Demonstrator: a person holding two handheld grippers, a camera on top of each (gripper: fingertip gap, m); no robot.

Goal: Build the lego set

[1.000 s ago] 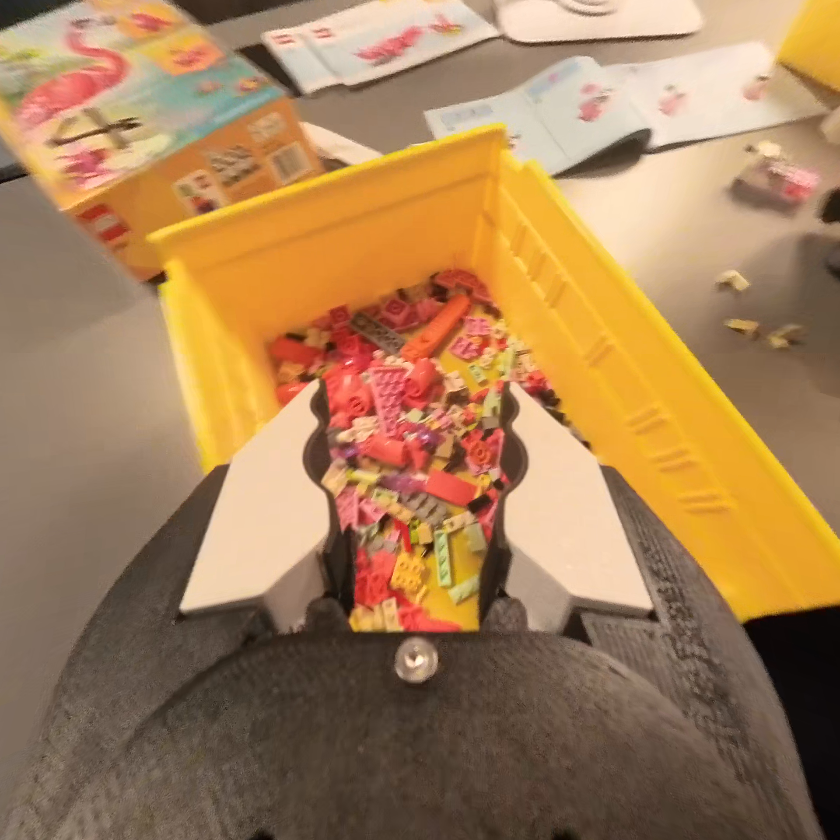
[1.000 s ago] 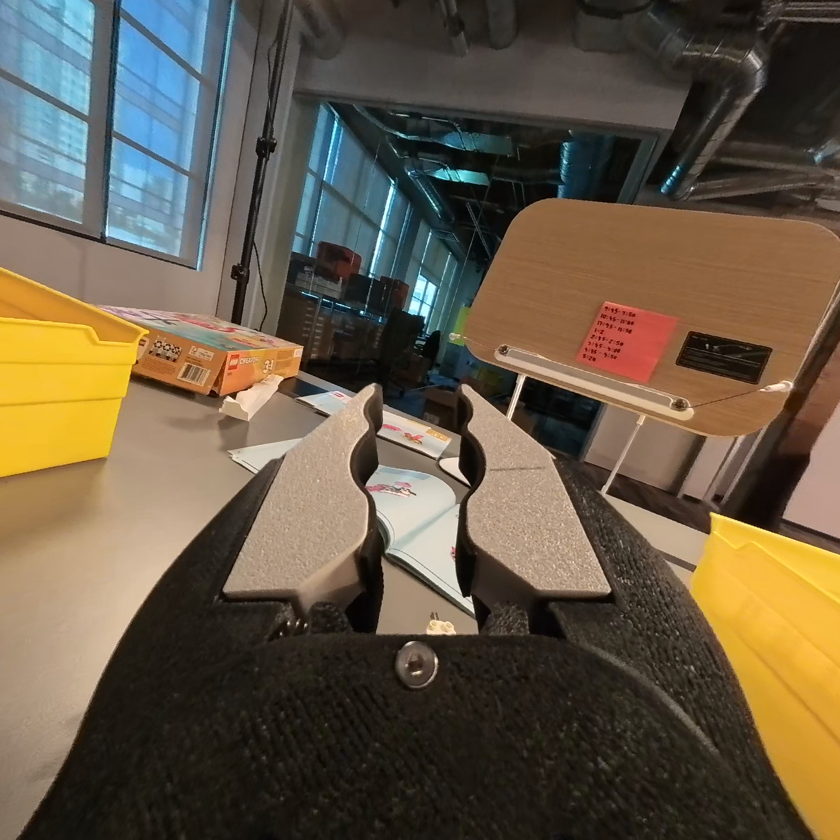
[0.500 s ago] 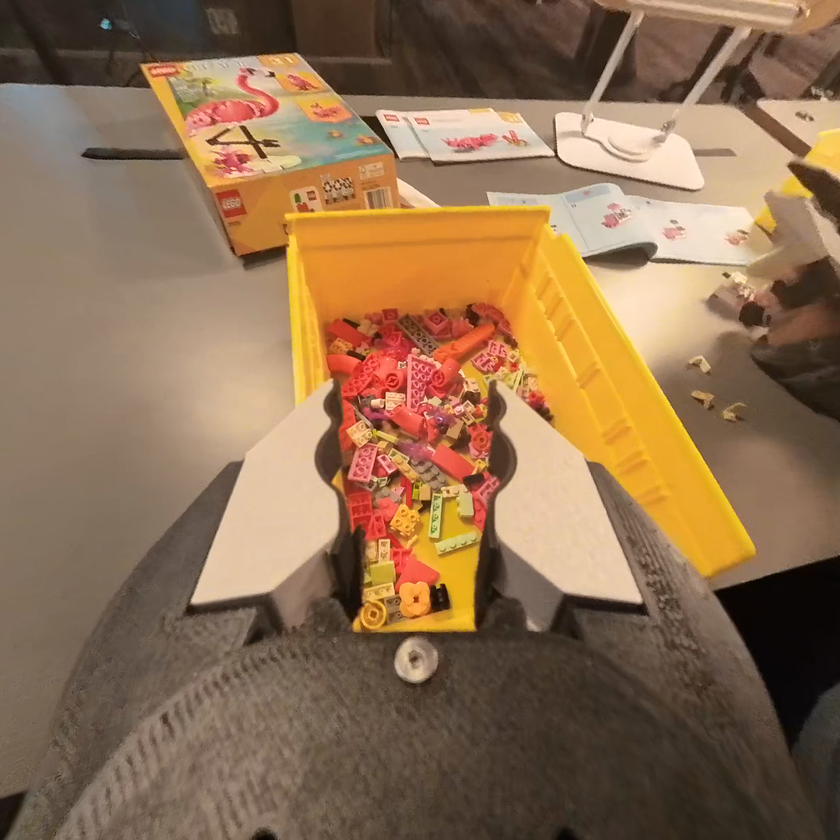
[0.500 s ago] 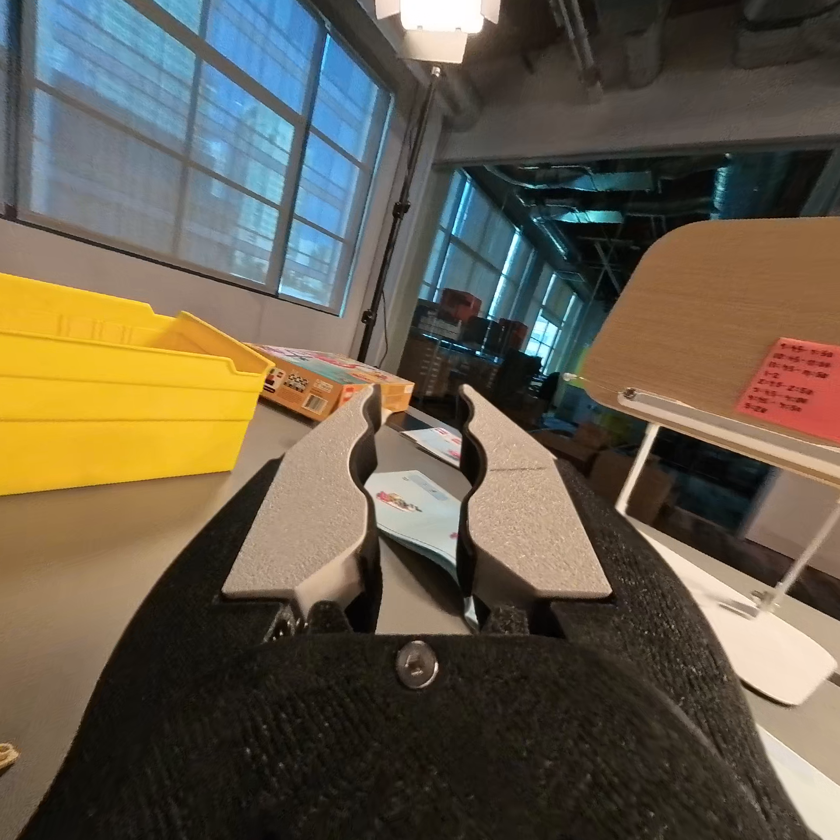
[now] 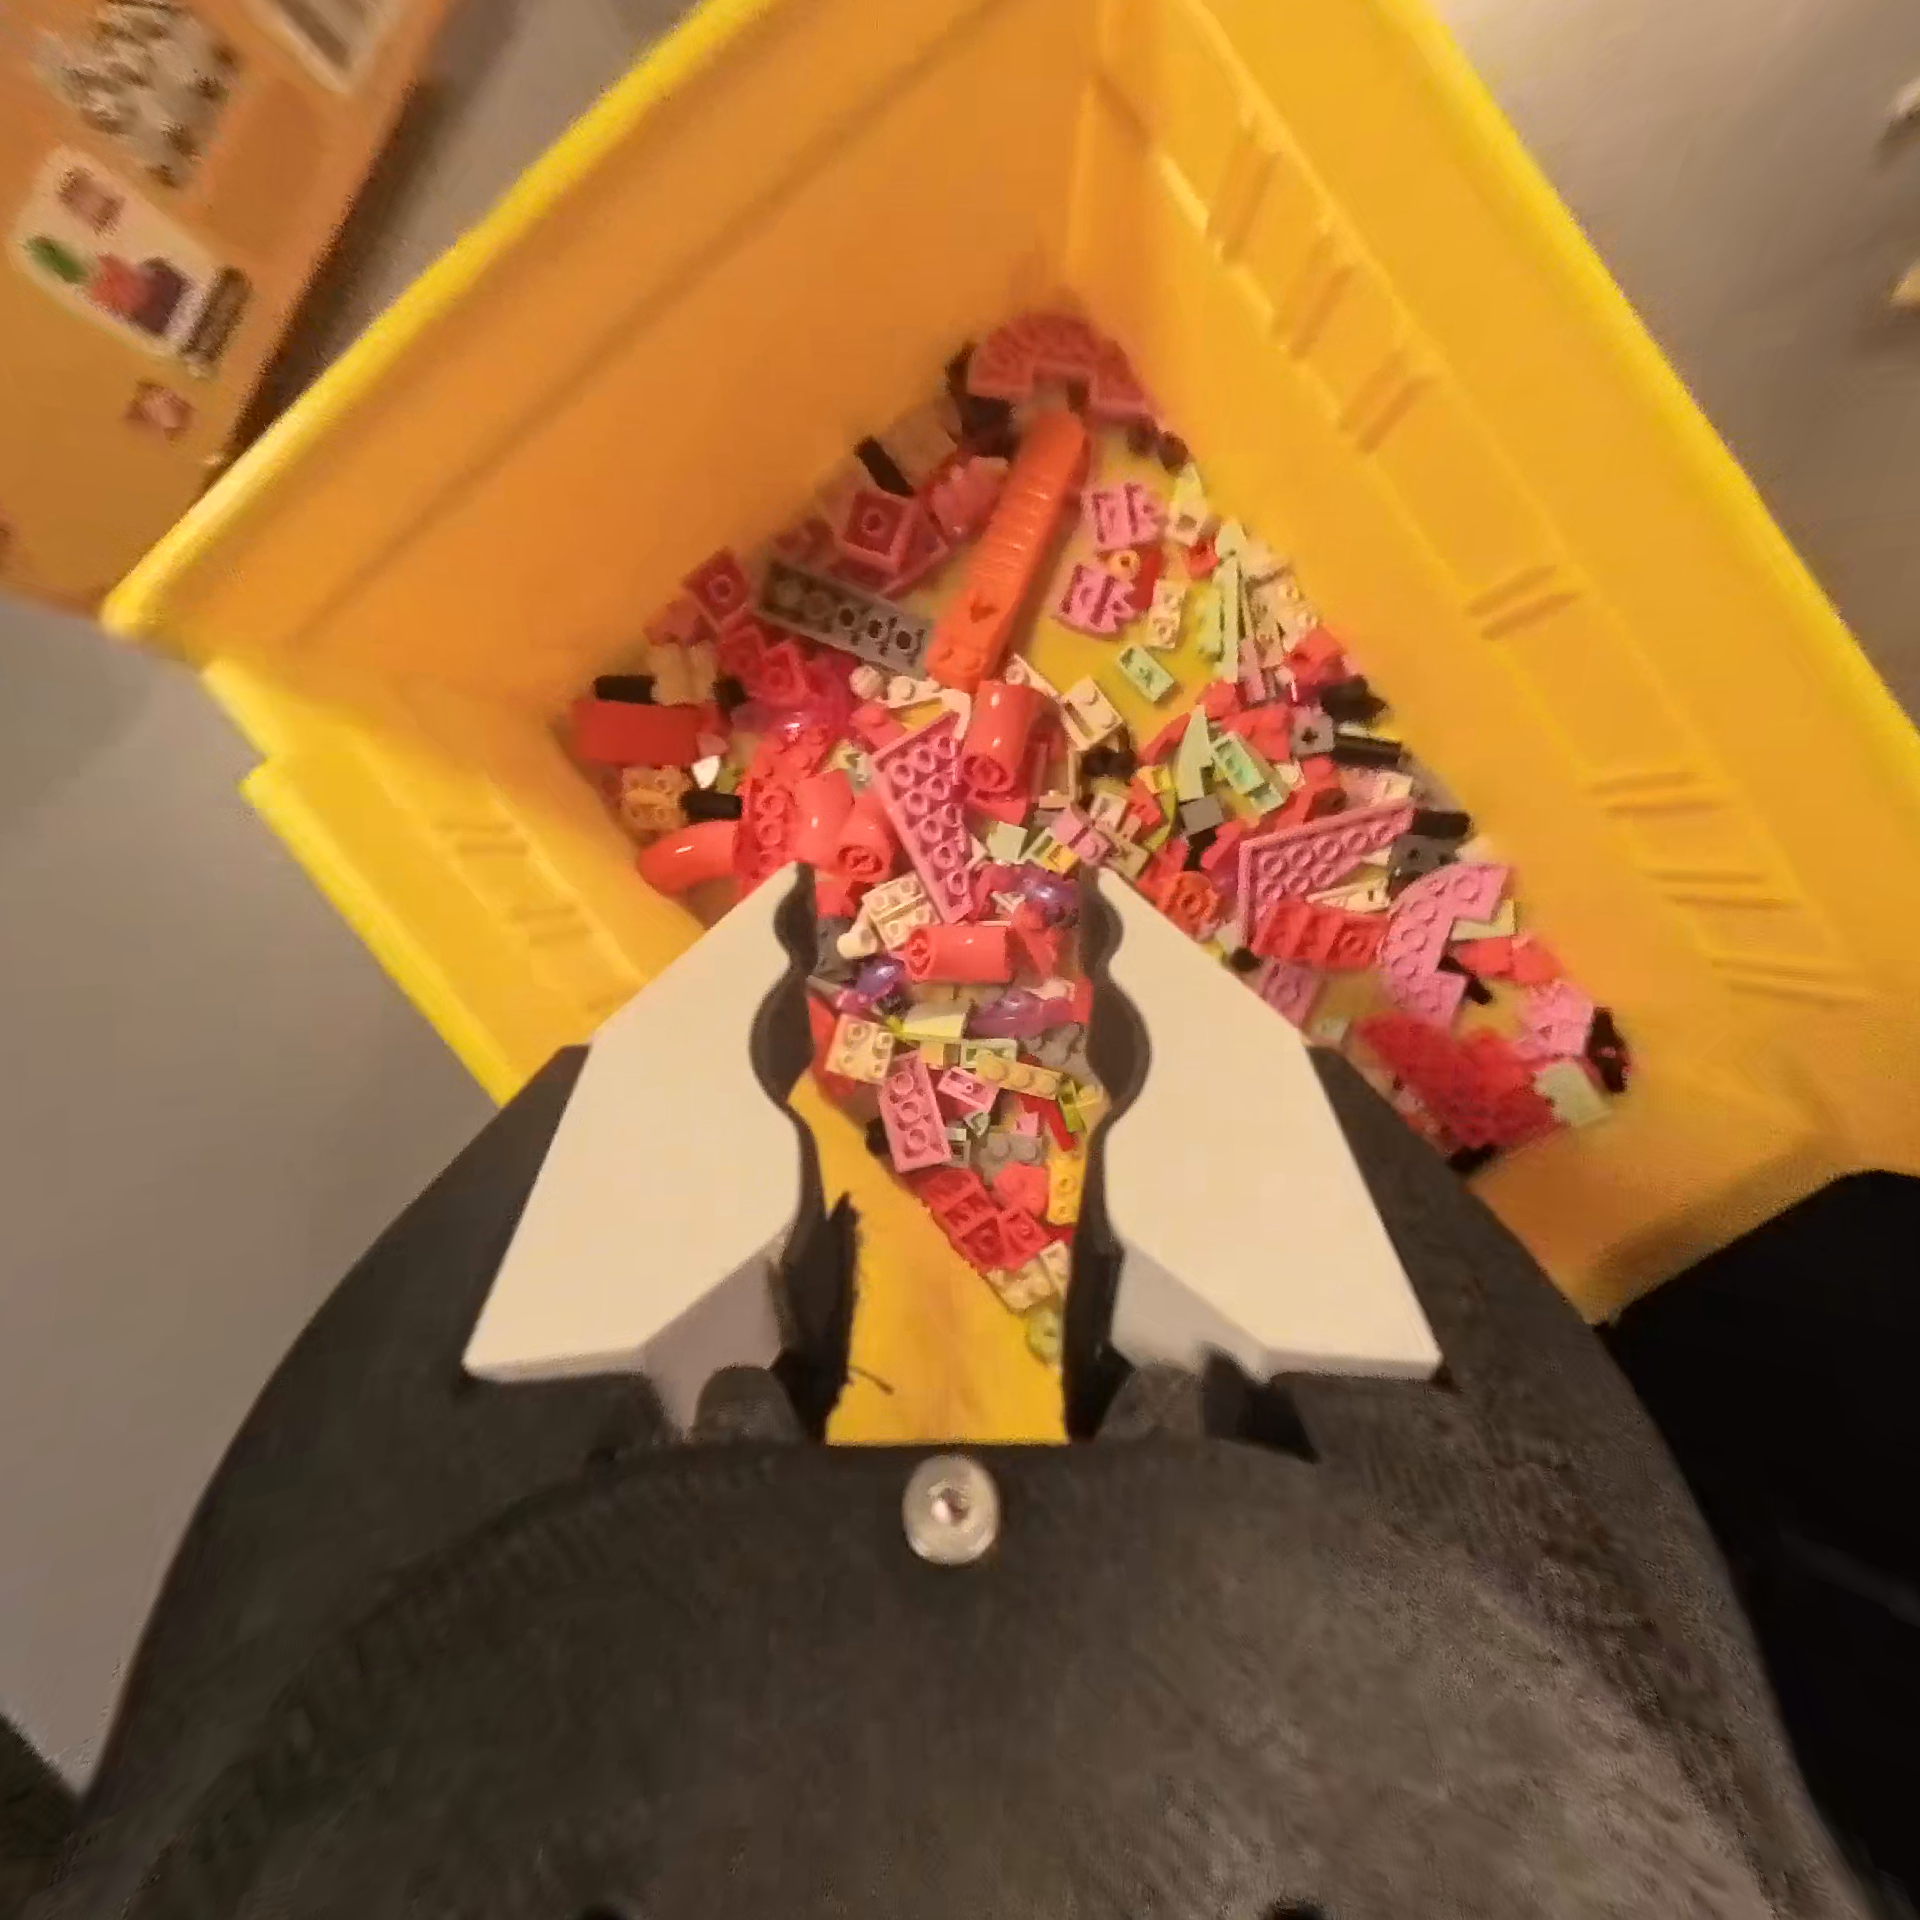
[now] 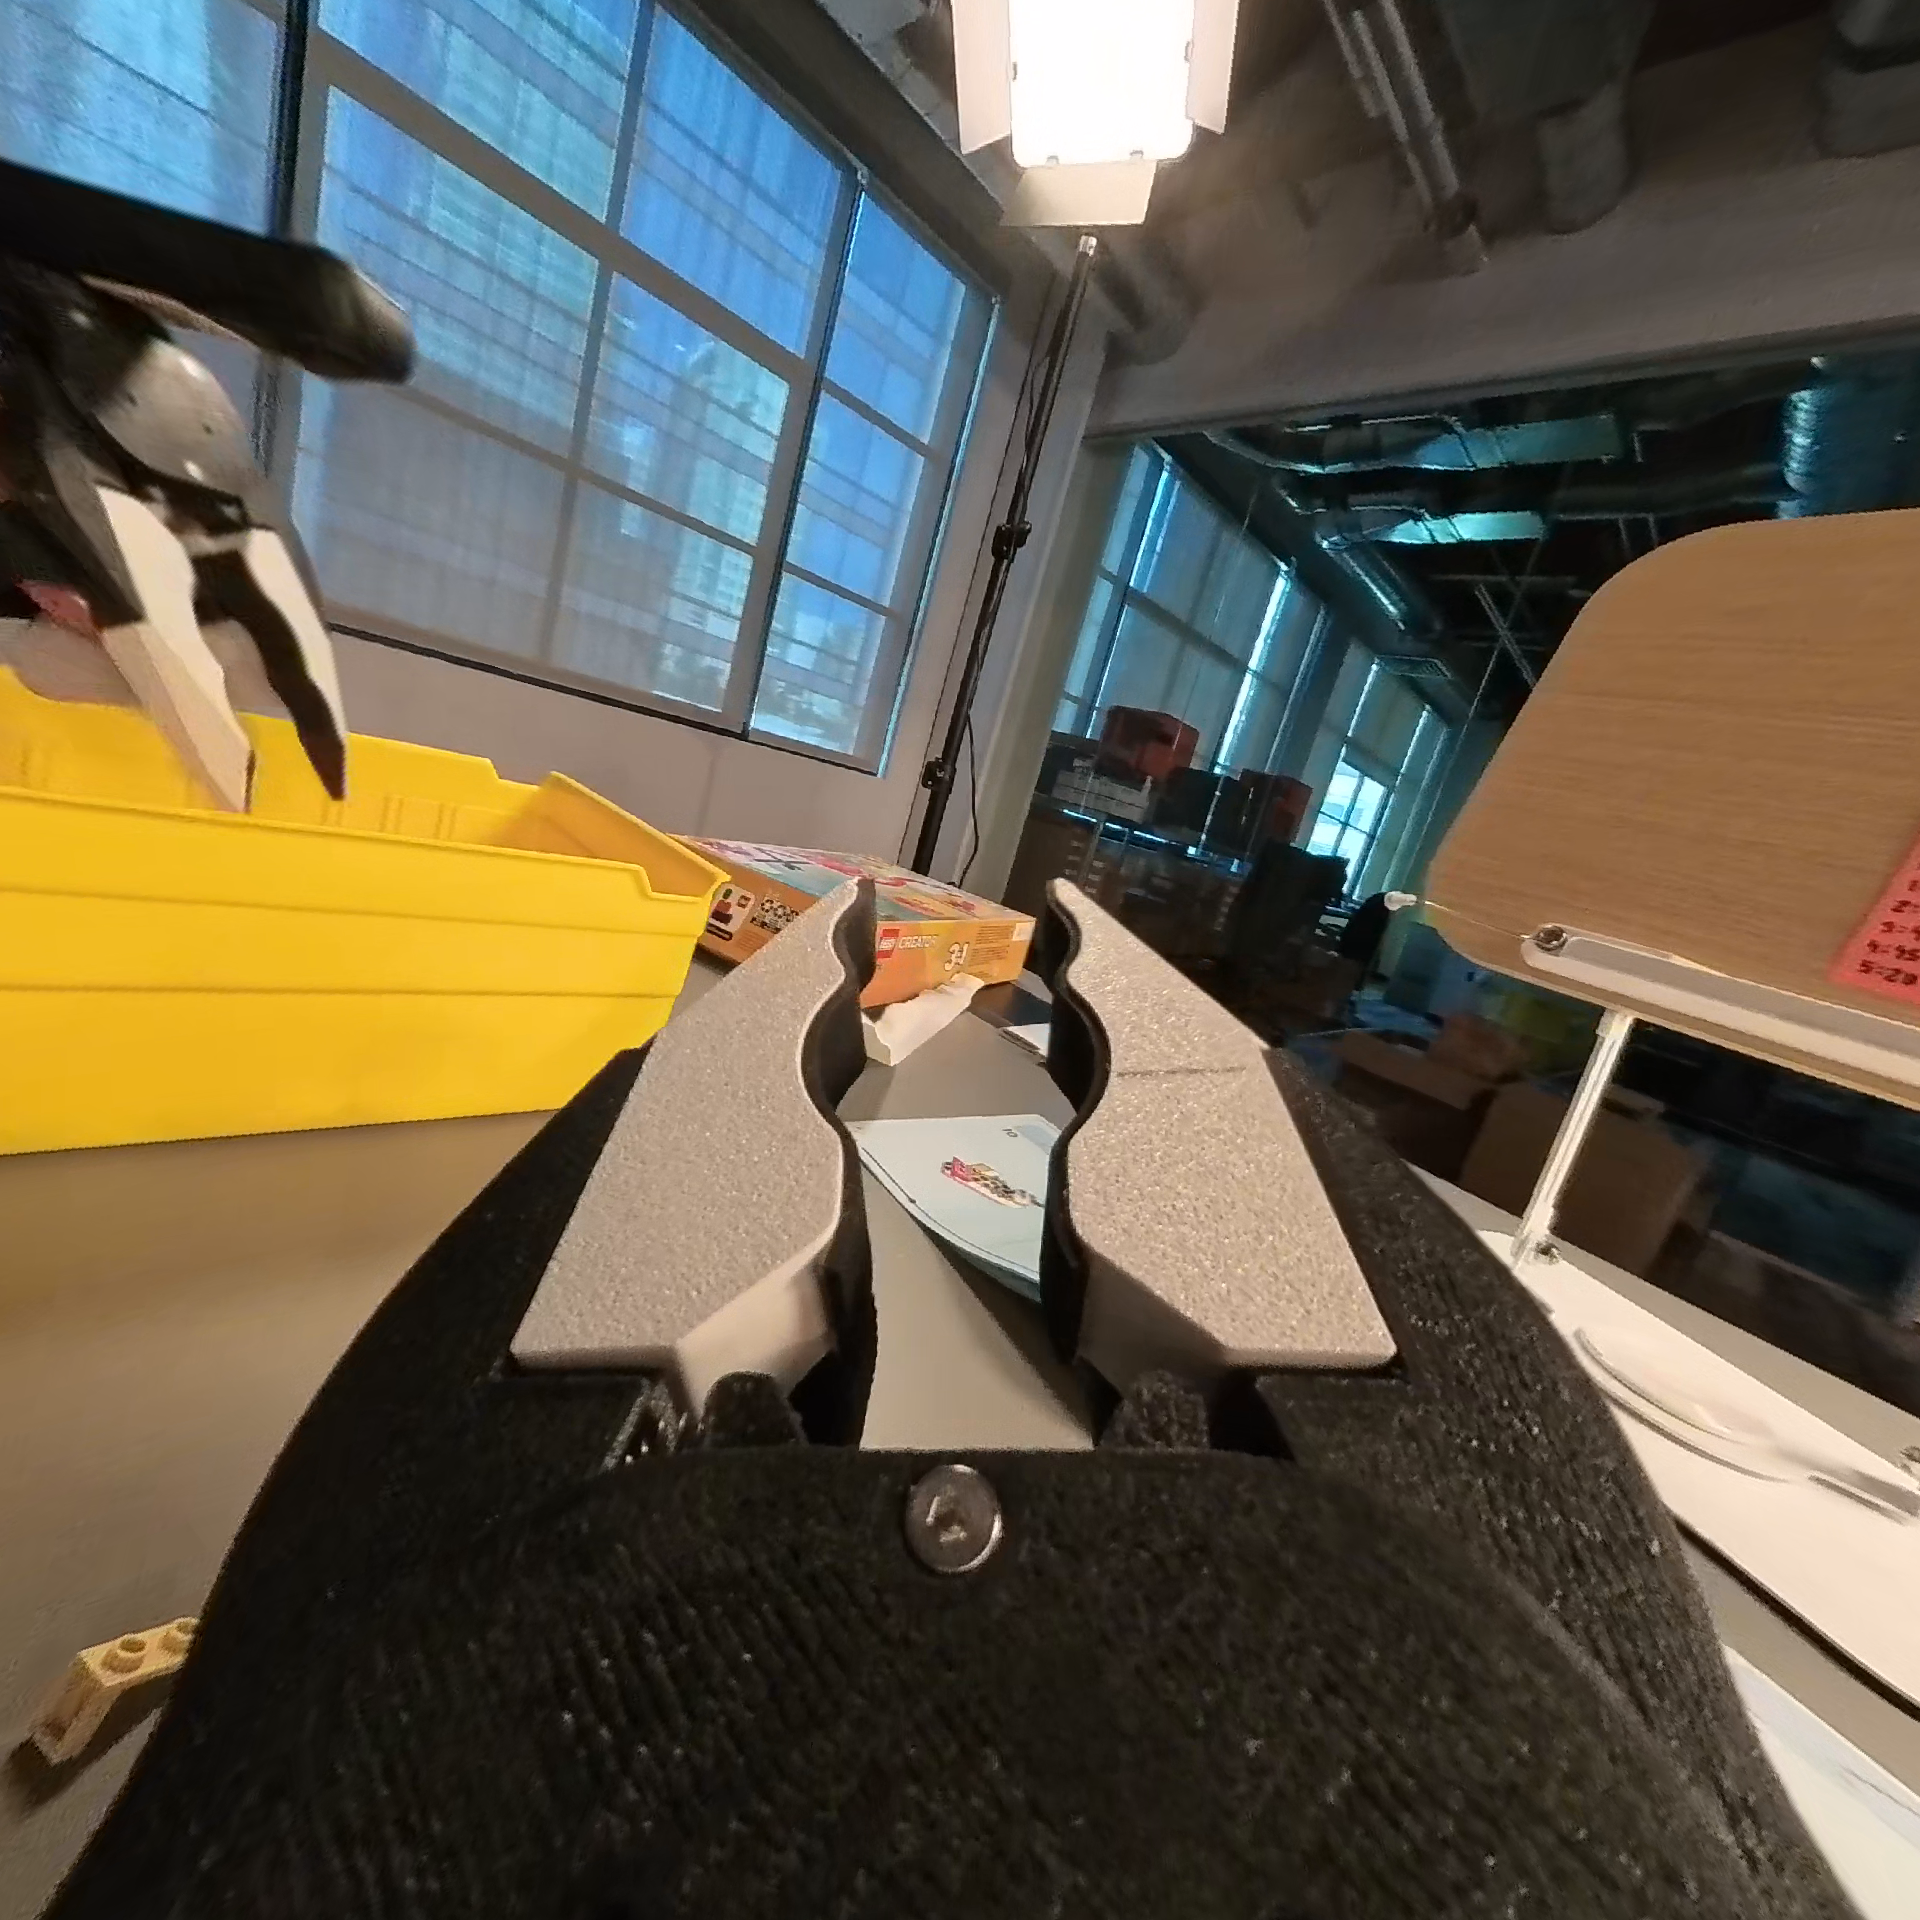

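A yellow bin (image 5: 790, 343) holds a heap of small toy bricks (image 5: 1039, 862) in pink, red, coral, pale green and tan. My left gripper (image 5: 948, 894) points down into the bin just above the heap, jaws open, nothing between the pads. A coral cylinder brick (image 5: 951, 951) lies in the heap below the fingertips. In the right wrist view the left gripper (image 6: 265, 769) shows over the same bin (image 6: 312, 977). My right gripper (image 6: 951, 914) is low over the grey table (image 6: 208, 1299), jaws open and empty.
An orange toy box (image 6: 914, 940) lies behind the bin, with a crumpled white wrapper (image 6: 920, 1023) beside it. A pale blue booklet (image 6: 966, 1174) lies ahead of the right gripper. A tan brick (image 6: 104, 1683) lies at the near left. A wooden book stand (image 6: 1704, 790) rises at the right.
My left gripper has dropped closer to the brick heap and its jaws have narrowed. My right gripper has turned left; the bin and the left gripper have come into its view.
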